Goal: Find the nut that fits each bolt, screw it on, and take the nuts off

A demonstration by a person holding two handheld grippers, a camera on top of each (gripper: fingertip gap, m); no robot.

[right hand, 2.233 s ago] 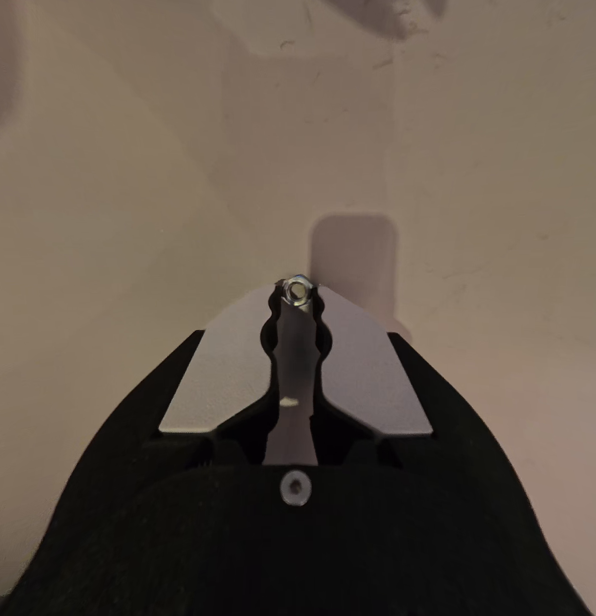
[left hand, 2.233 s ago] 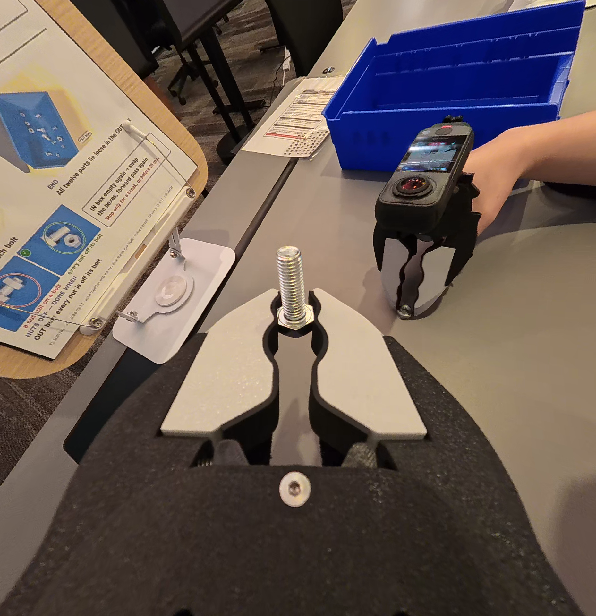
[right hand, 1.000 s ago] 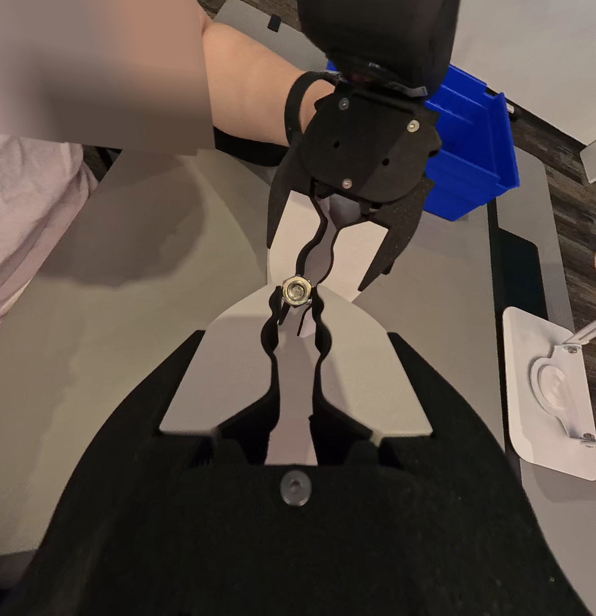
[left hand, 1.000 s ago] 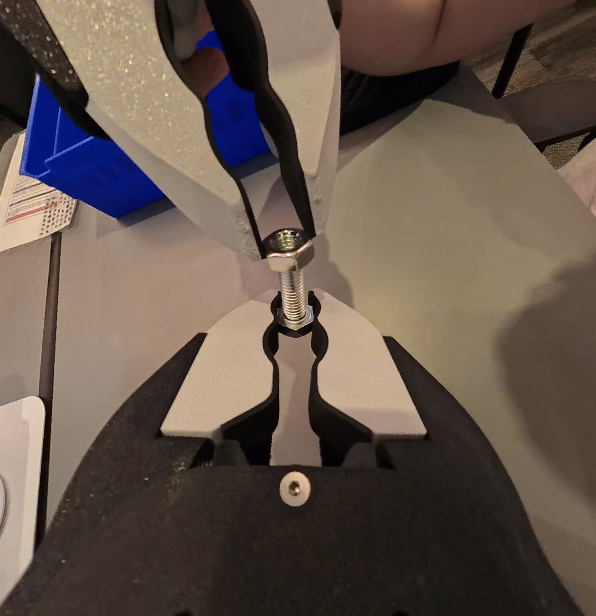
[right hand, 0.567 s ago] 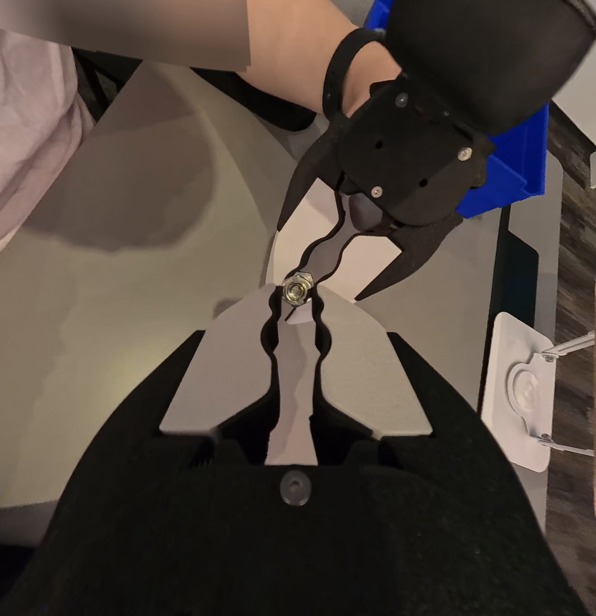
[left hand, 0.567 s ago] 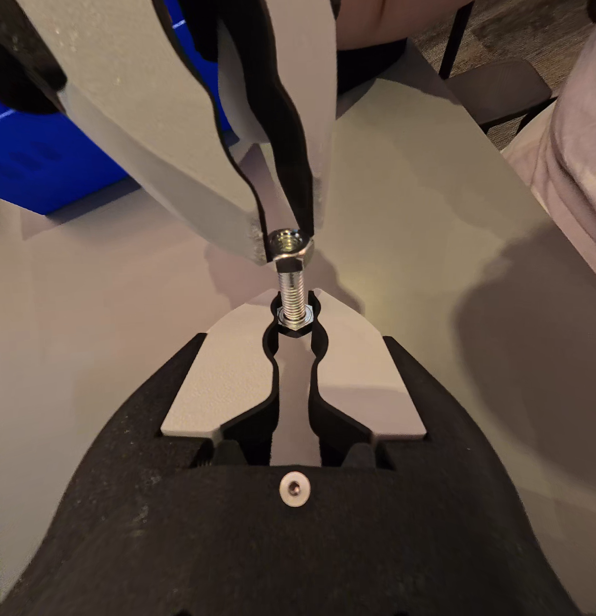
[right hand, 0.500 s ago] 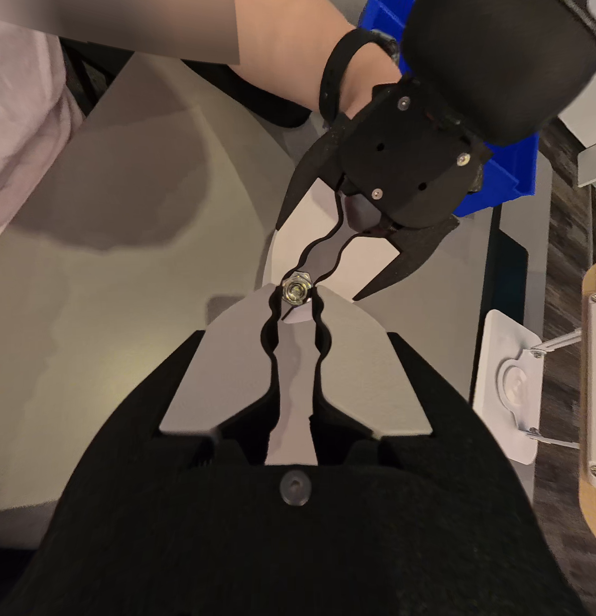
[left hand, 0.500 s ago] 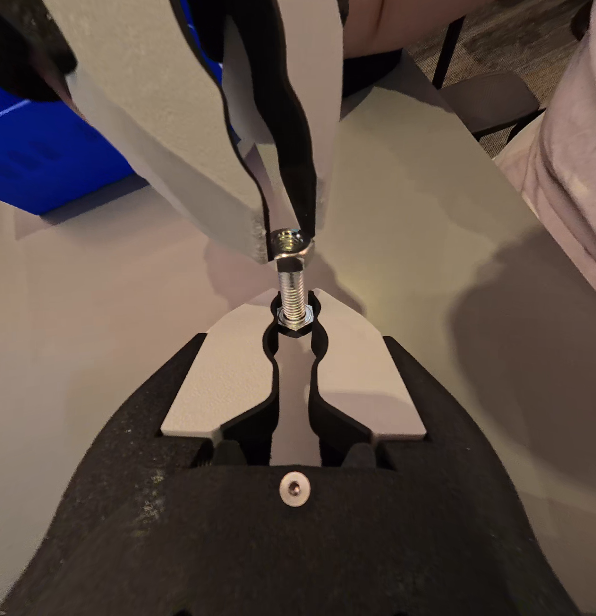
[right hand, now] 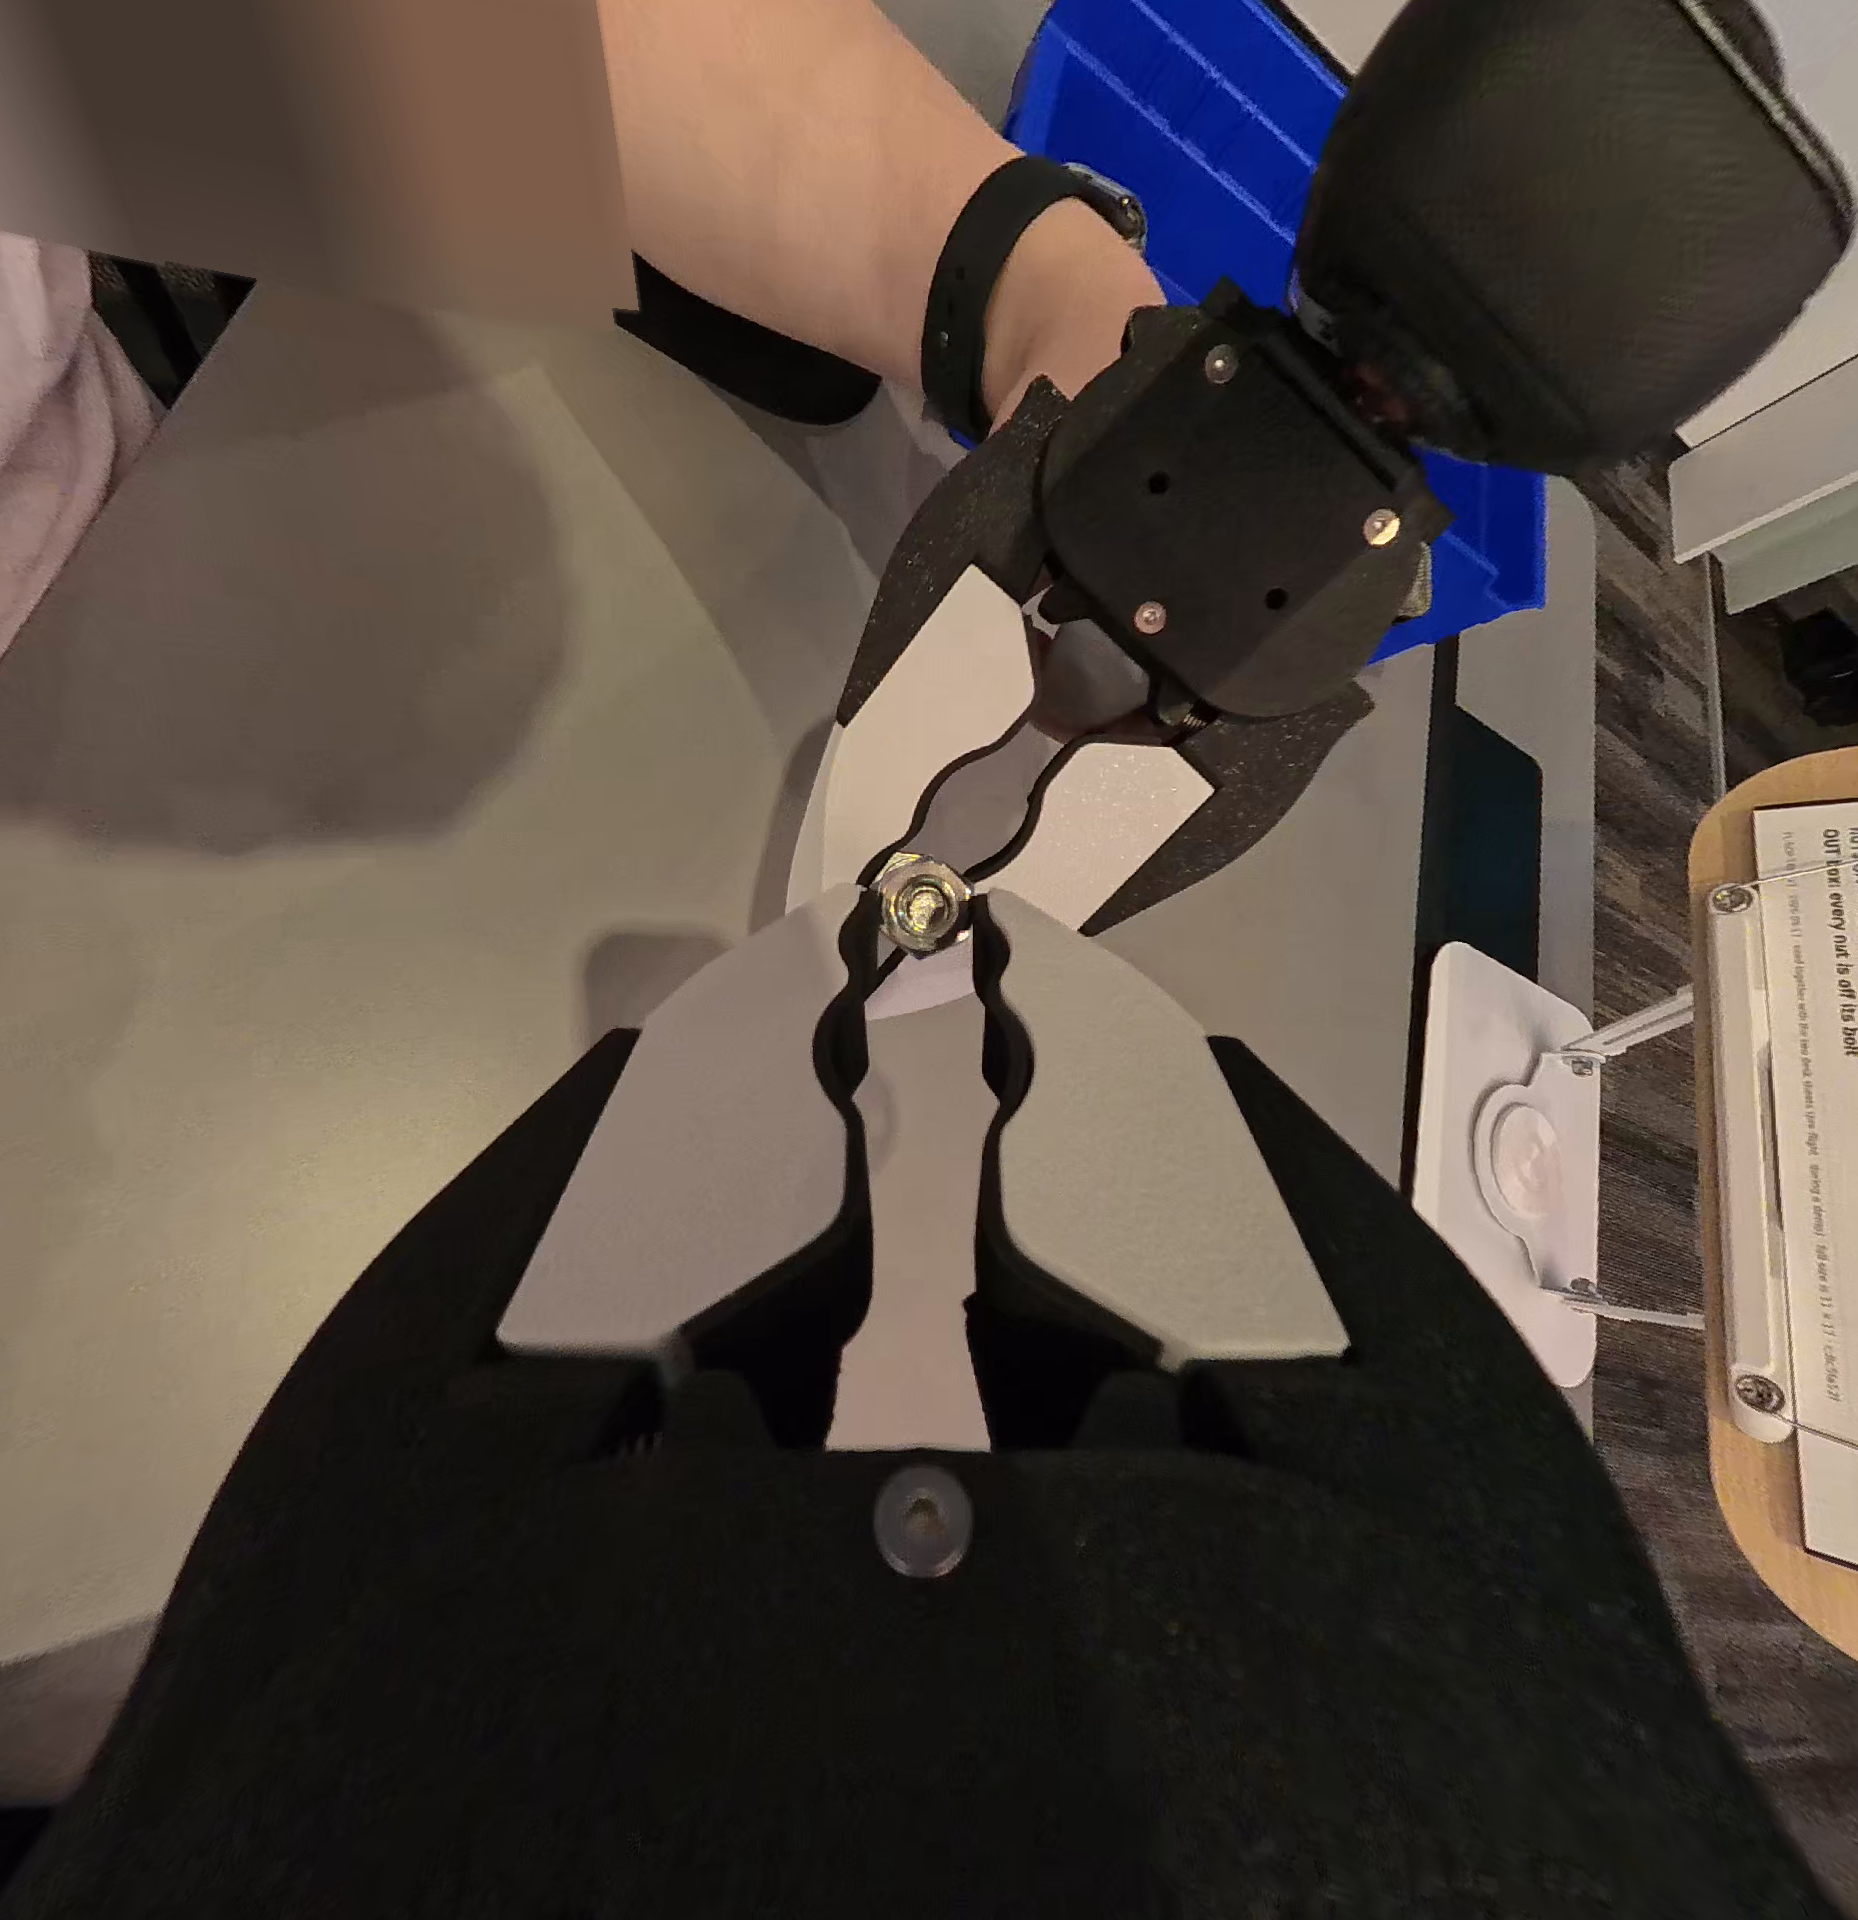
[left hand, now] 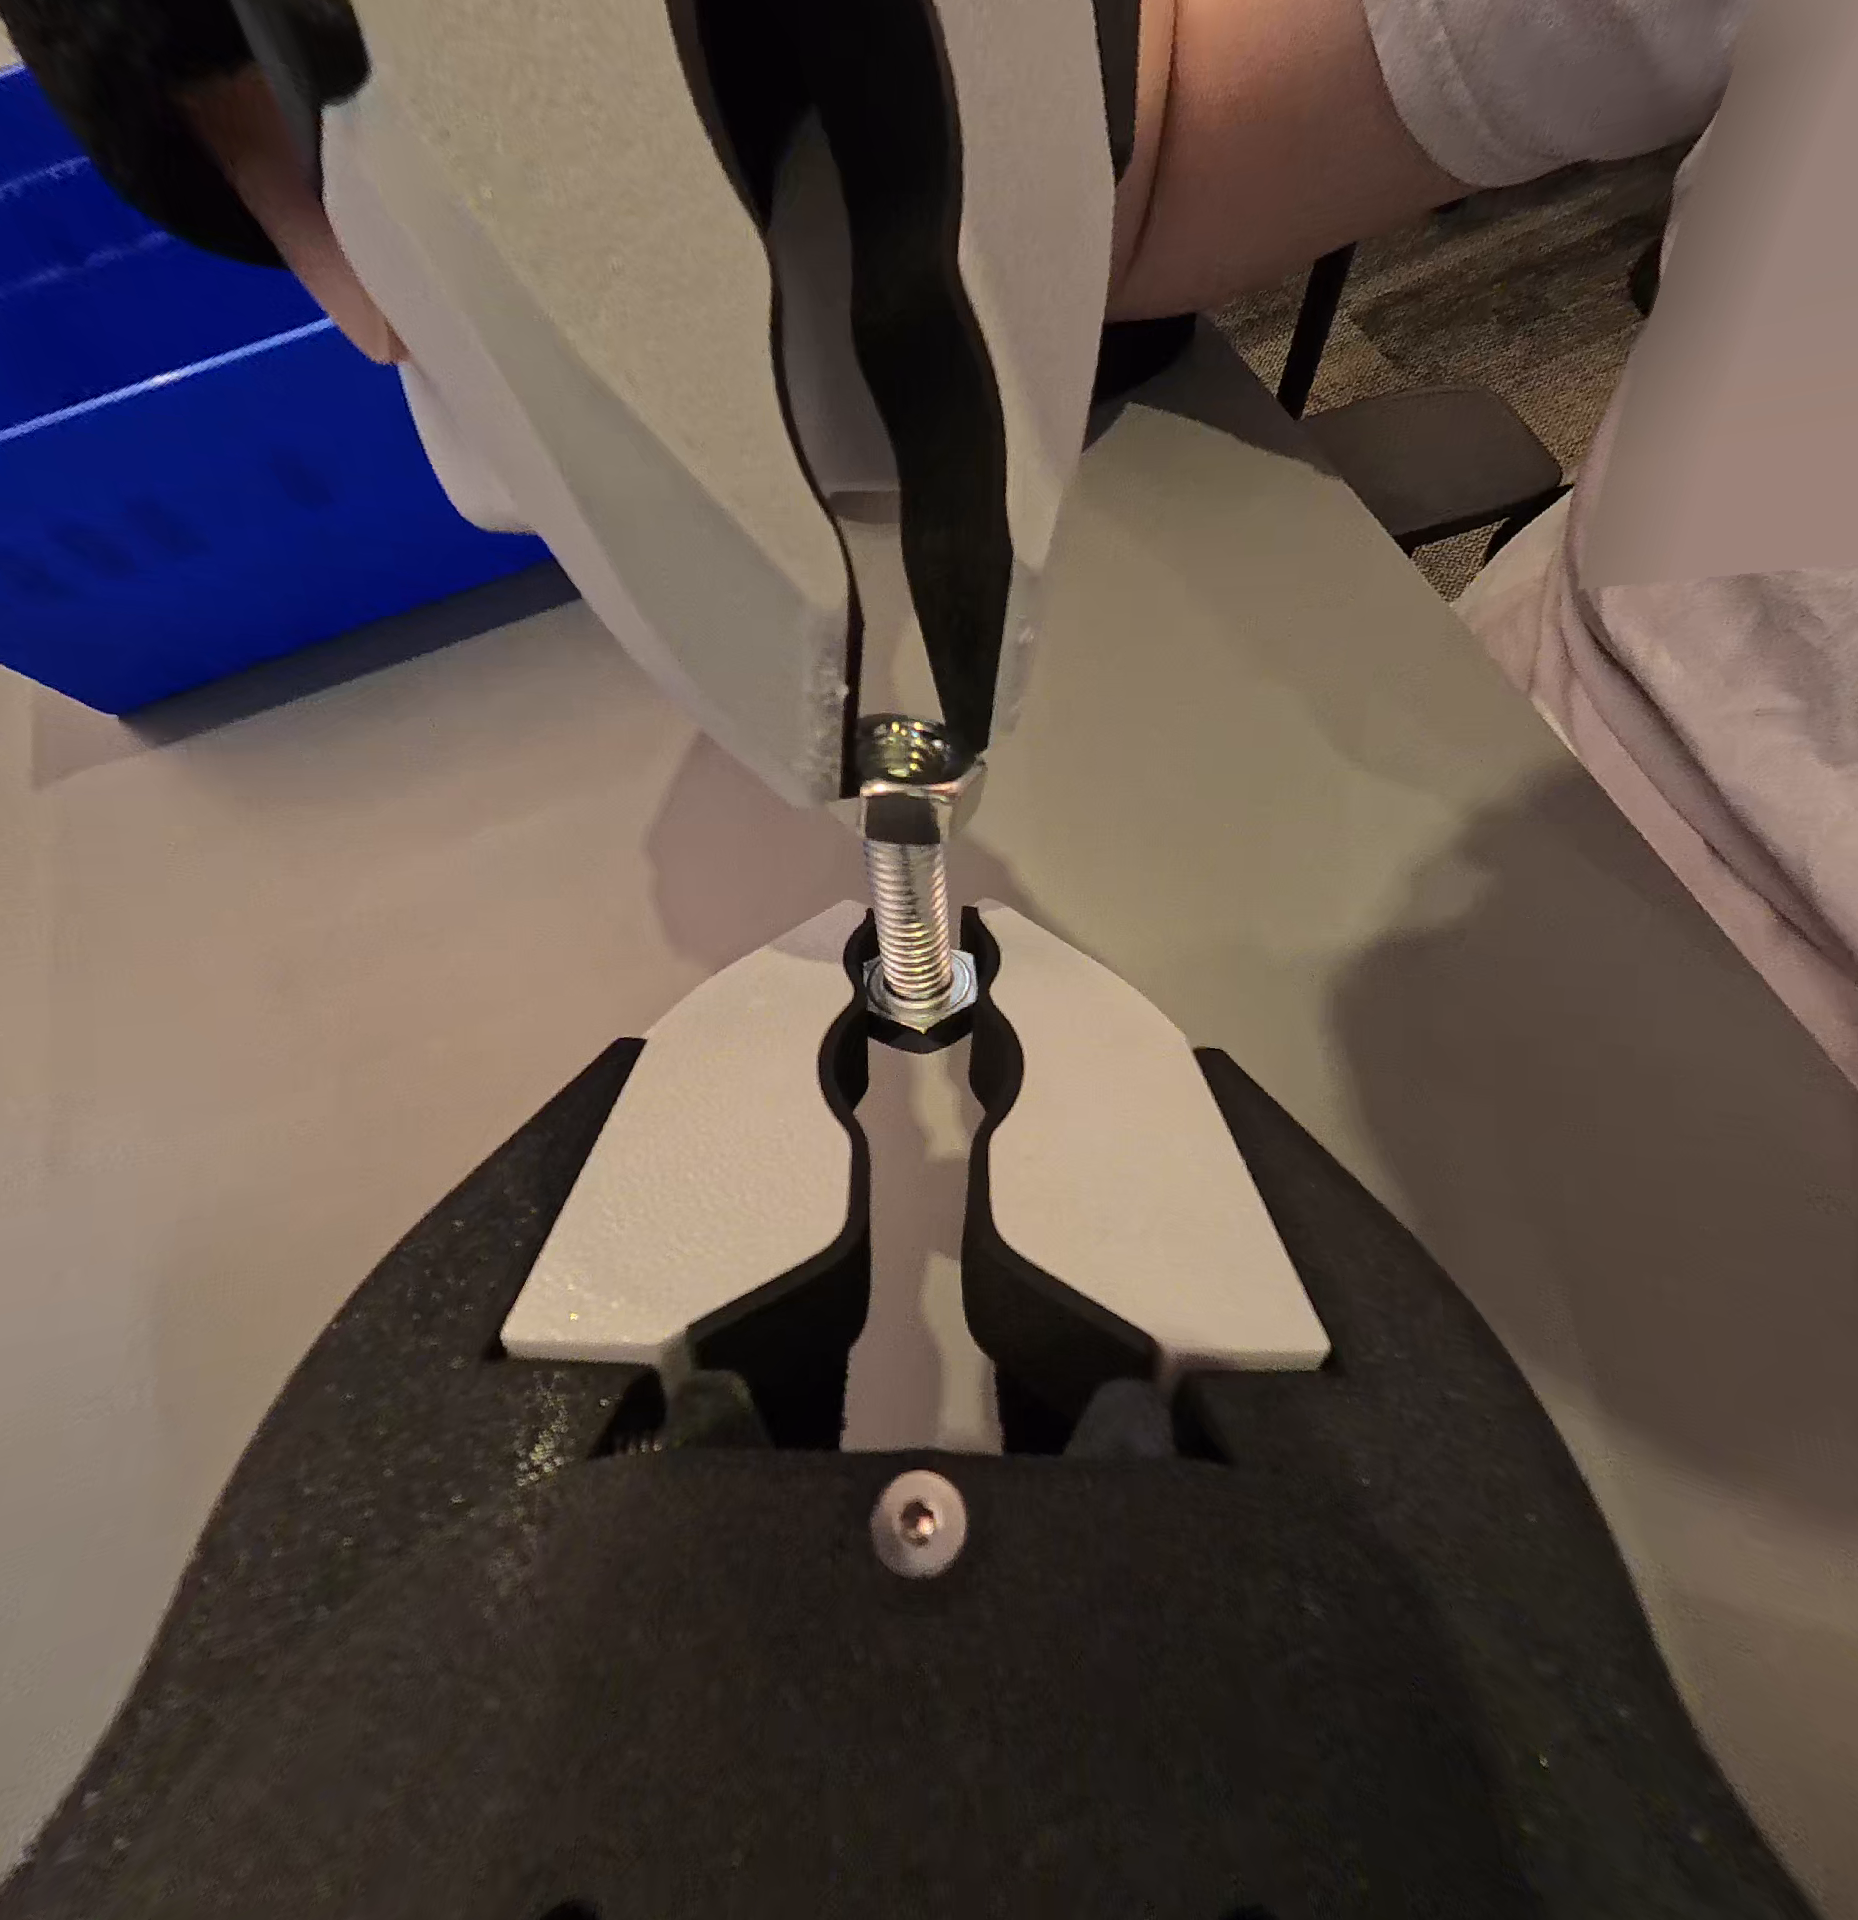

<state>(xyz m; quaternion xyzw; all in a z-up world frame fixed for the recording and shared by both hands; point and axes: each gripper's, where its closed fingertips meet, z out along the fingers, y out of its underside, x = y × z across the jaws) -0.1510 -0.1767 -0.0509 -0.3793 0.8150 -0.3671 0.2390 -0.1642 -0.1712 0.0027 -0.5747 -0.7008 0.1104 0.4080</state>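
The left gripper (left hand: 917,992) is clenched on the head of the bolt (left hand: 907,914) and holds it up straight, just above the counter (left hand: 281,987). A little while back this bolt stood alone and the other gripper was down on the counter. Now the right gripper (right hand: 920,914) is over the bolt, and its fingers (right hand: 717,1122) pinch the nut (left hand: 917,764) tight. The nut sits on the top tip of the bolt, and the bolt's end shows through its hole. So I think the nut has just started on the threads, and turning comes next. The nut is right between the tips of the right fingers. Farther back is the blue bin (left hand: 177,468), with the person's arm (right hand: 852,177) and a white stand (right hand: 1507,1153) off to the side.
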